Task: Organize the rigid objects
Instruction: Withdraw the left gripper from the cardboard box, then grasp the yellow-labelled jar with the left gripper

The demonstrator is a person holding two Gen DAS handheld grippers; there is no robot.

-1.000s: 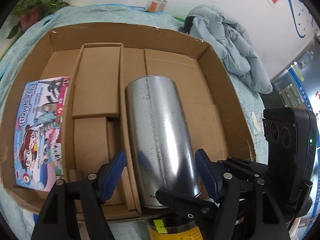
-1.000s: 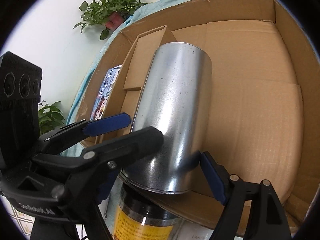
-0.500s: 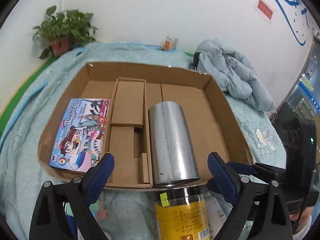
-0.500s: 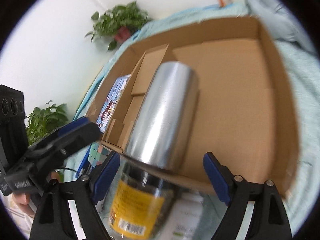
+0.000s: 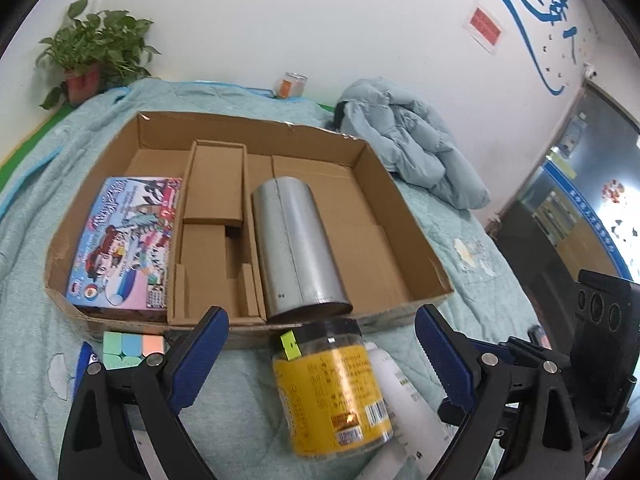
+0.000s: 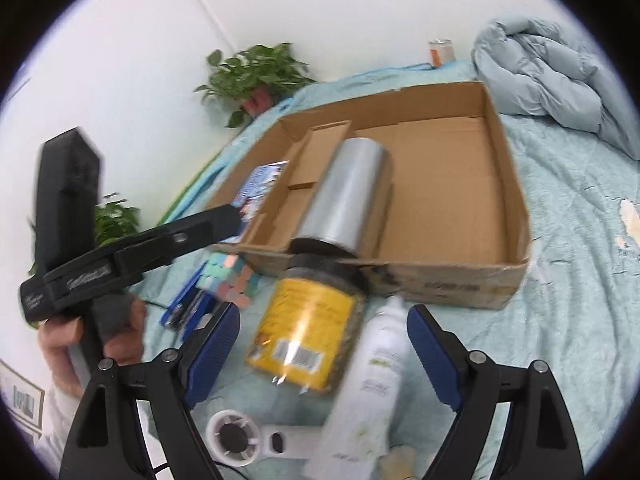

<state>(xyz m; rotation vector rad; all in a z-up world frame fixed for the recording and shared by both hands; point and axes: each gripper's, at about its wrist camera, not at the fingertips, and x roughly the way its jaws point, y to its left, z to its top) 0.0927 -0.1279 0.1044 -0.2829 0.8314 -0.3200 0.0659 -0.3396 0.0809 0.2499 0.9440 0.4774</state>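
While both grippers hung above the clutter in front of the box (image 5: 404, 184), neither held anything: the left gripper (image 5: 322, 354) had its jaws spread wide with nothing between the pads, and the right gripper (image 6: 323, 344) likewise stood apart and empty.

The tin (image 5: 298, 246) lay on its side in the box, just right of the cardboard divider (image 5: 214, 188), its open end toward the near wall and its long axis running from that wall back toward the far one. The jar (image 5: 332, 388) lay on the quilt (image 5: 240, 400) just outside the near wall, black lid toward the box, axis roughly in line with the tin, with the white bottle (image 6: 372, 384) touching or nearly touching its right side.

As I judged it, a round tin lying flat could roll sideways into the empty right half if the box were bumped. Reaching for the jar could knock the bottle, and the smooth jar could slip or spin between the pads if caught off centre.
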